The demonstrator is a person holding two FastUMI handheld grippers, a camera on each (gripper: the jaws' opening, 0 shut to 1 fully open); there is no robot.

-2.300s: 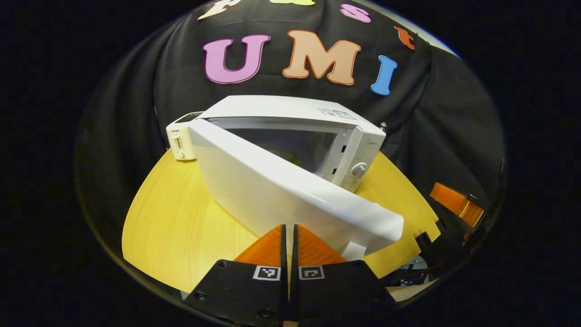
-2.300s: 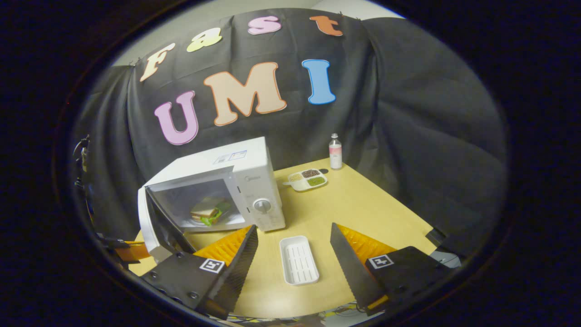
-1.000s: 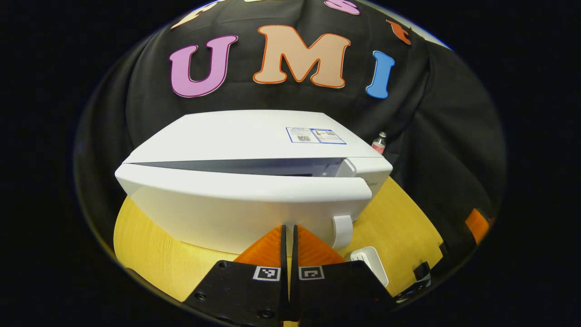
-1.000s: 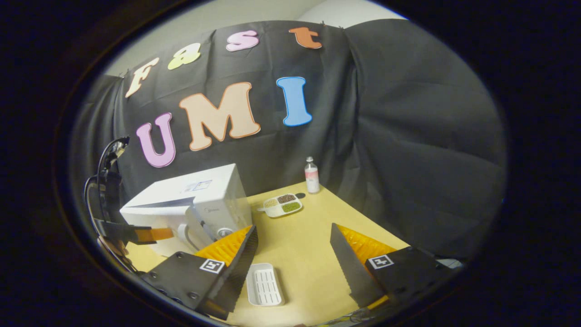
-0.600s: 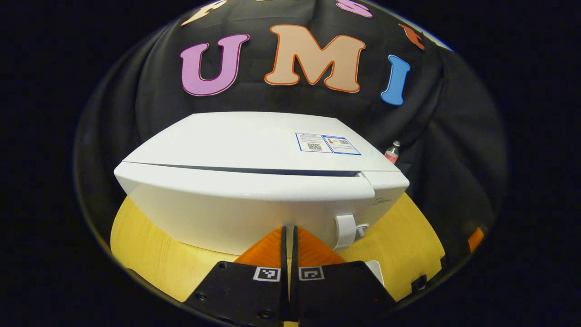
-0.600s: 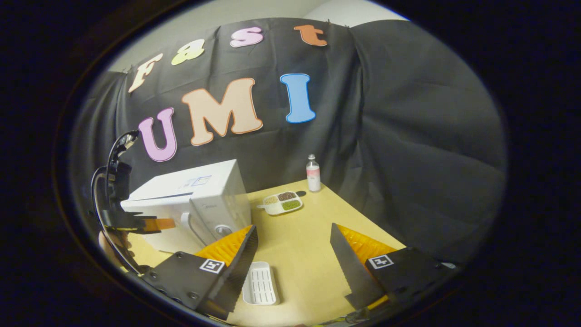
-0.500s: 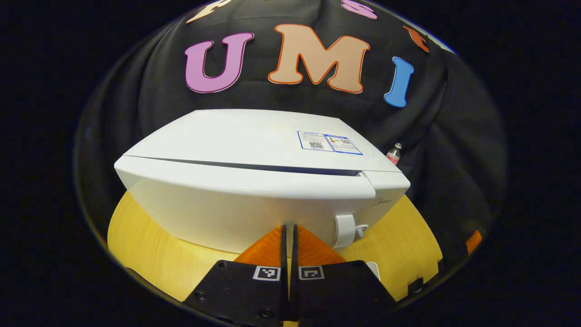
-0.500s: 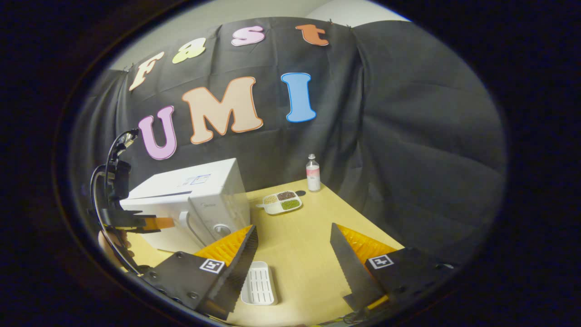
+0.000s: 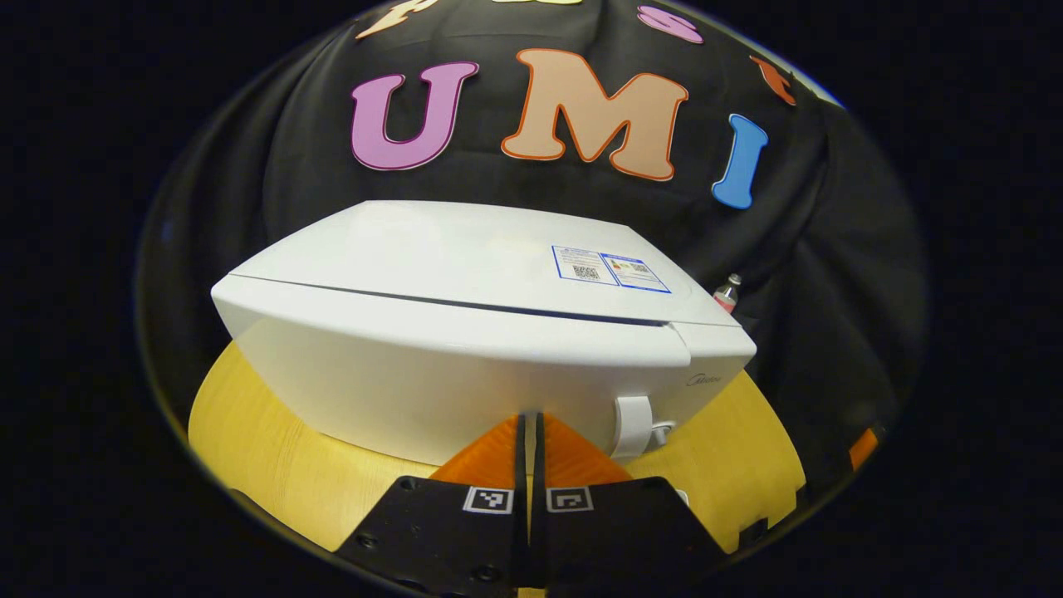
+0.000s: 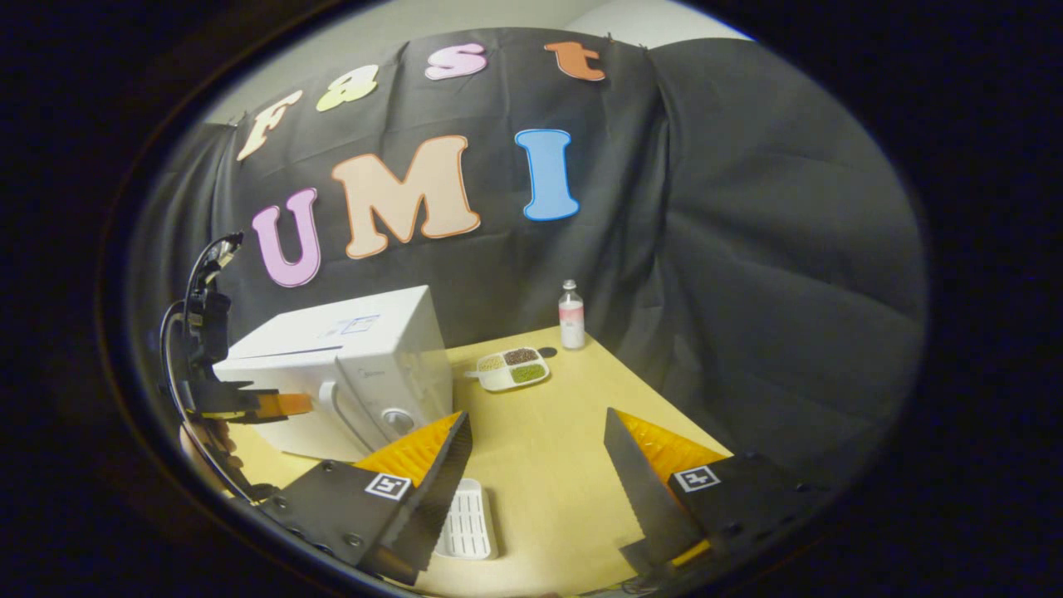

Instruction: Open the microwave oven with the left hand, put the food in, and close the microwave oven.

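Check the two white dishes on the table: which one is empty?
The ribbed white tray, lying by the right gripper, is empty. The divided dish, farther back by the bottle, holds three separate fillings in its compartments.

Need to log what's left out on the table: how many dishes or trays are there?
2. An empty white ribbed tray lies near the right gripper; a divided dish of grains sits near the bottle. The microwave may hide others.
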